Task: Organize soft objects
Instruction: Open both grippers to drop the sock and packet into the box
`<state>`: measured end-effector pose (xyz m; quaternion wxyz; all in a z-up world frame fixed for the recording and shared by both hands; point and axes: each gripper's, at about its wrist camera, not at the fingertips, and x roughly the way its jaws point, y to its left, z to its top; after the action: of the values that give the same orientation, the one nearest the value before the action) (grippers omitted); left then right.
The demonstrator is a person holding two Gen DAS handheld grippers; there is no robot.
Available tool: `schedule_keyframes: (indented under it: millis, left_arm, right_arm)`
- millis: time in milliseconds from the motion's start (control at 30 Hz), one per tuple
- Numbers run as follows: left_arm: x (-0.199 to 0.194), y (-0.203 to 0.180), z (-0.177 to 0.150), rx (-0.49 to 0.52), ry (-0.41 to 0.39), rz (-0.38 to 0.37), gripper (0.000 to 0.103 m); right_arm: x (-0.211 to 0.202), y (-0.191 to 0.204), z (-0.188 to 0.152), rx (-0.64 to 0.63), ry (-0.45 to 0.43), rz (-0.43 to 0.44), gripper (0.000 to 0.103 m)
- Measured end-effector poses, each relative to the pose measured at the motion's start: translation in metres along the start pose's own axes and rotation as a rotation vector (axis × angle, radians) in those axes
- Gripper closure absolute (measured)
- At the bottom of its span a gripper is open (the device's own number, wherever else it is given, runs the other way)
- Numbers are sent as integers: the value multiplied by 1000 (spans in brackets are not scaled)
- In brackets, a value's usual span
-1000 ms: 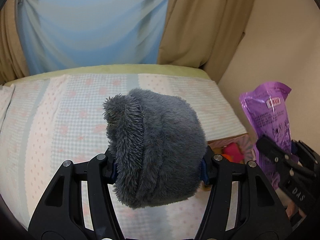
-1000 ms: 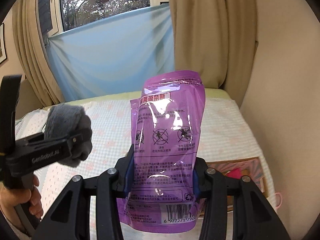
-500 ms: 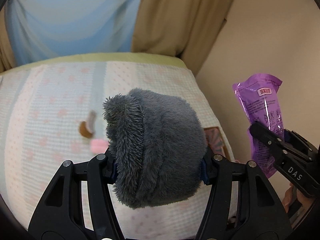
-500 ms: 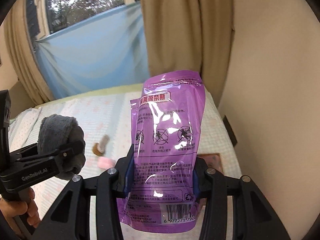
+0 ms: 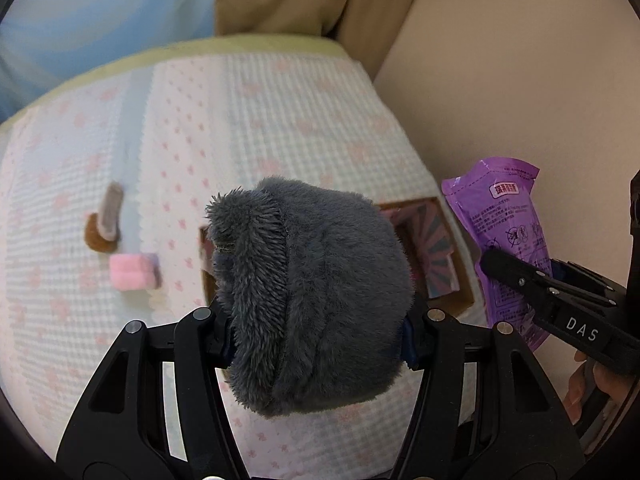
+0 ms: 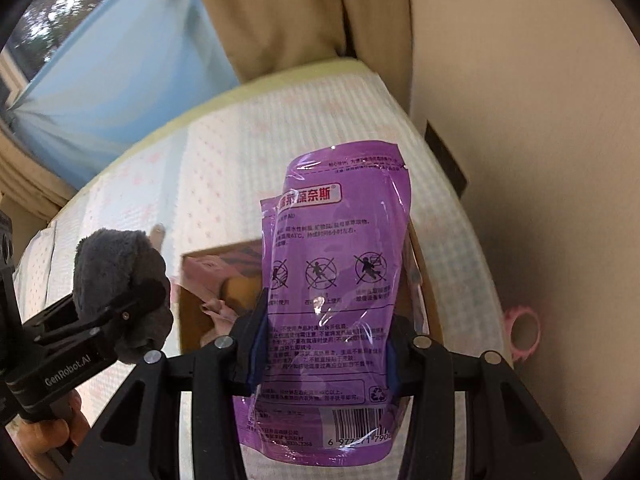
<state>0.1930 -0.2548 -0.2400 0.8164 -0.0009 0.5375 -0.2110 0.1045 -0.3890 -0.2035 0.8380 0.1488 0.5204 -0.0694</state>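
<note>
My left tool clamps a grey plush bundle; my right tool pinches a purple pouch. Both hang over the cardboard box on the bed; a pink pad lies at nine o'clock.

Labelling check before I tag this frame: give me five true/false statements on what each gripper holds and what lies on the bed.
1. The left gripper is shut on a fluffy grey plush item. True.
2. The right gripper is empty. False: its fingers clamp a glossy purple plastic pouch.
3. An open cardboard box sits on the bed below both grippers. True.
4. A small pink block lies inside the box. False: it lies on the checked bedspread, apart from the box.
5. A brown and grey soft piece lies on the bedspread just beyond the pink block. True.
</note>
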Motion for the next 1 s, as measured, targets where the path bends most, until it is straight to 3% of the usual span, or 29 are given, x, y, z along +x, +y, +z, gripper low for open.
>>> schedule_keyframes:
  millis: [267, 433, 467, 500, 533, 567, 600, 667, 1000]
  left_arm:
    - [79, 1, -3, 18, 128, 27, 46]
    - [107, 7, -7, 40, 178, 48, 46]
    - [109, 7, -7, 42, 185, 42, 41]
    - [109, 6, -7, 50, 186, 29, 36]
    - [110, 5, -7, 62, 186, 30, 20]
    - [109, 3, -7, 81, 187, 54, 3]
    - [107, 1, -8, 94, 189, 75, 0]
    - [104, -2, -10, 120, 184, 94, 0]
    - [85, 2, -20, 126, 189, 127, 0]
  right_arm:
    - [61, -29, -4, 107, 118, 42, 60]
    - [91, -28, -4, 139, 161, 55, 59]
    - [94, -28, -4, 144, 167, 51, 59]
    - [99, -29, -4, 148, 175, 46, 56]
    - [103, -31, -3, 151, 179, 49, 53]
    - [105, -32, -2, 156, 180, 53, 41]
    - [106, -33, -1, 158, 180, 48, 21]
    - [107, -35, -1, 151, 184, 38, 0]
    - [87, -41, 1, 117, 144, 9, 0]
